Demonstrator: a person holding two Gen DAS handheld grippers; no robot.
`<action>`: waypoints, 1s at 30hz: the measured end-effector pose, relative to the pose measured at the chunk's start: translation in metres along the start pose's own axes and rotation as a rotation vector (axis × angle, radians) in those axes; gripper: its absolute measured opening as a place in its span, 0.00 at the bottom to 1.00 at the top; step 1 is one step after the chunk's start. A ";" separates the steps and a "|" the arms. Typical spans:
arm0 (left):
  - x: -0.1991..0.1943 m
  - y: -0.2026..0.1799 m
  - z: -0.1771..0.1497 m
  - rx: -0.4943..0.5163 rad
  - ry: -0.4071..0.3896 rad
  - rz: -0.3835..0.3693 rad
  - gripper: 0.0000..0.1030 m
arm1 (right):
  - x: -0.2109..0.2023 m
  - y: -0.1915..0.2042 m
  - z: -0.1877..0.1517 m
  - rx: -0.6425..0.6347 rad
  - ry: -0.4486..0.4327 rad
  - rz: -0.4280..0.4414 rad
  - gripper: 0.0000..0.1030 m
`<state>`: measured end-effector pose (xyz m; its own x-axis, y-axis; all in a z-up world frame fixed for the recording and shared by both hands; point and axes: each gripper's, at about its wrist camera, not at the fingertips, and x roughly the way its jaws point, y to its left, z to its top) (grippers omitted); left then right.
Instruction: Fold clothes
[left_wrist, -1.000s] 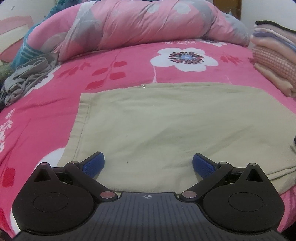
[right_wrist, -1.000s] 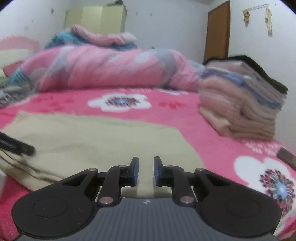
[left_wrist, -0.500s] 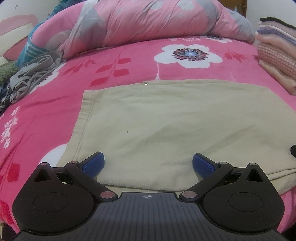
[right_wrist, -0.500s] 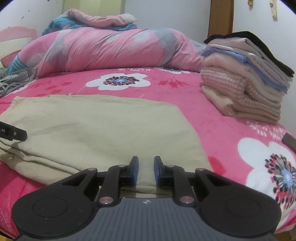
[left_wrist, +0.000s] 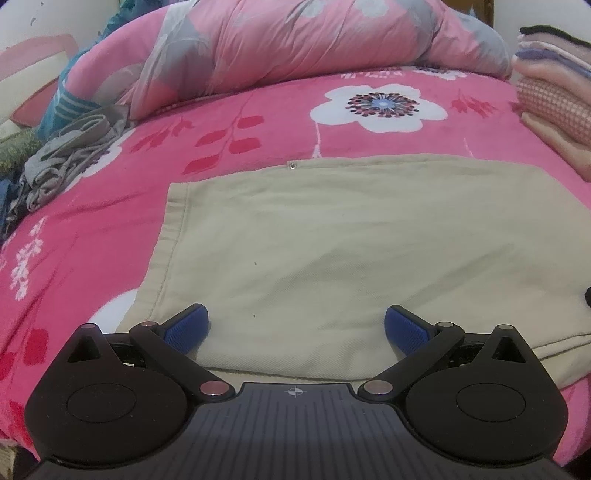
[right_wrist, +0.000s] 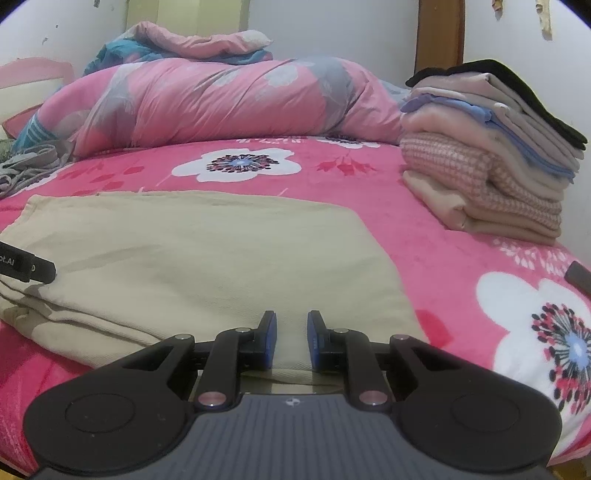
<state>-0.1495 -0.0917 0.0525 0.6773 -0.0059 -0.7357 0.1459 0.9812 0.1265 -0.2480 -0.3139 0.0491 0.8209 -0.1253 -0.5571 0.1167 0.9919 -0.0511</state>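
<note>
Left wrist view: left gripper (left_wrist: 293, 326) spread wide, empty, over the near edge of the beige twill garment (left_wrist: 351, 251), doubled flat in layers on the pink floral bedspread (left_wrist: 258, 122); further folds possibly due. Right wrist view: right gripper (right_wrist: 291, 339) narrow, gap visible, gripping nothing; folded clothes stack (right_wrist: 491, 166) at 2 o'clock.

The only legible lettering sits in the right wrist view, on a black part of the left gripper (right_wrist: 26, 266) that pokes in at the left edge over the beige garment (right_wrist: 207, 258): white characters reading "ot.AI" (the start is cut off by the frame edge). Beyond a darker band on the same part one more white mark shows, too partial to read.
</note>
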 end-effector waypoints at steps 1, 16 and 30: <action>-0.001 -0.001 0.000 0.009 -0.004 0.004 1.00 | 0.000 0.000 -0.001 0.005 -0.003 0.002 0.18; 0.003 -0.015 0.015 0.053 -0.183 -0.124 1.00 | -0.003 -0.006 -0.009 0.035 -0.051 0.025 0.19; 0.022 -0.010 -0.002 0.004 -0.140 -0.130 1.00 | -0.010 -0.031 0.047 0.066 -0.184 0.087 0.31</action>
<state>-0.1374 -0.1012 0.0334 0.7461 -0.1591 -0.6465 0.2414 0.9696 0.0399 -0.2334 -0.3440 0.0957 0.9171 -0.0473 -0.3959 0.0722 0.9962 0.0482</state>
